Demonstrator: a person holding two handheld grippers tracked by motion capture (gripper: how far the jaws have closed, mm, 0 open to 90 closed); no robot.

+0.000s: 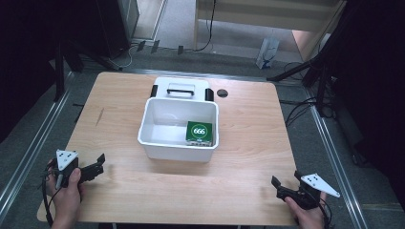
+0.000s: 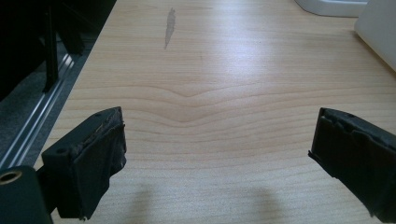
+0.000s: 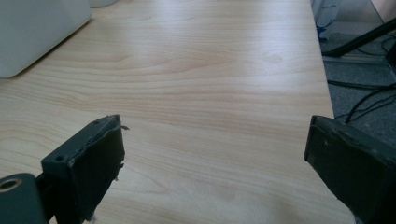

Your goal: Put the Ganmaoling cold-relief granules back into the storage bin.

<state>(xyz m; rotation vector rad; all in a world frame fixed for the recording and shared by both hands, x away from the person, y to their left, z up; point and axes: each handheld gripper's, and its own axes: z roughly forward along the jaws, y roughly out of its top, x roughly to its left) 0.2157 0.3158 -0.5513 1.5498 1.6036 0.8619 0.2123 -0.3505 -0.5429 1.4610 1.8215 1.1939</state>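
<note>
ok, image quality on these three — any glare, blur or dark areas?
High view: surroundings left and right fall to near black; table evenly lit. Left gripper view: soft glare band across the wood, left gripper fingers close and slightly soft. Right gripper view: bright sheen near the white bin, right gripper casts faint shadow.

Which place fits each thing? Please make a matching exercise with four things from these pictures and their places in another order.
Things:
1. green box with "666"
2. white plastic bin
3. white lid with black handle
4. small round black hole

Places:
A. flat behind the bin
B. middle of the wooden table
C. in the tabletop, right of the lid
D. inside the bin, right side

Pairs: 1-D, 2-B, 3-A, 4-C
</note>
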